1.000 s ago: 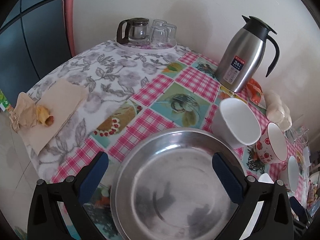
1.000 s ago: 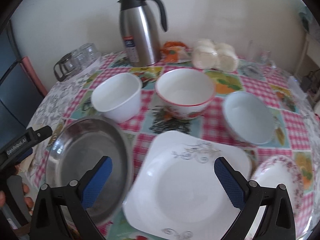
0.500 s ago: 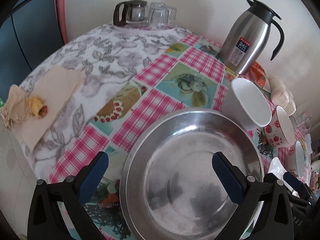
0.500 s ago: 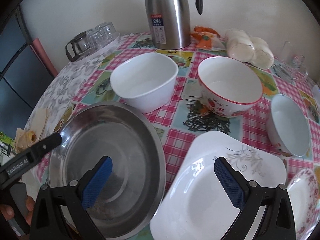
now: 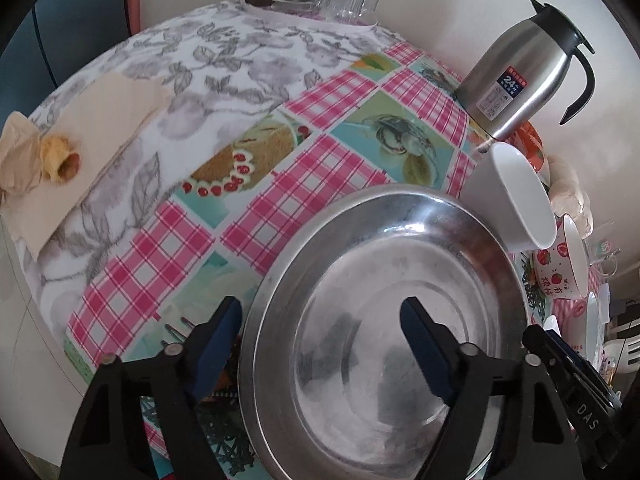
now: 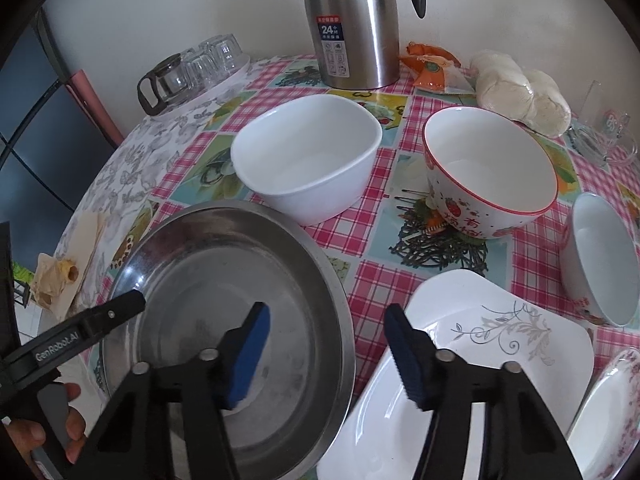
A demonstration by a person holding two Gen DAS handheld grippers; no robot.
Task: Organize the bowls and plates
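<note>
The round stainless-steel plate (image 5: 384, 328) is lying on the desk (image 5: 224, 128), which is wearing a pink-checked and grey-floral cloth, and both grippers are straddling its rim from opposite sides. The left gripper (image 5: 320, 336) is holding its blue-padded fingers (image 5: 424, 344) apart, one pad outside the near-left edge and the other over the plate's basin. The right gripper (image 6: 326, 348) is likewise standing open, its left pad over the steel plate (image 6: 224, 304) and its right pad over the square white plate with grey scrollwork (image 6: 472, 360) just beside it. Whether any pad is touching metal cannot be told. Behind the steel plate a plain white bowl (image 6: 306, 156) is sitting, with a strawberry-patterned red-rimmed bowl (image 6: 490, 172) to its right and a steel thermos jug (image 6: 352, 24) behind them.
</note>
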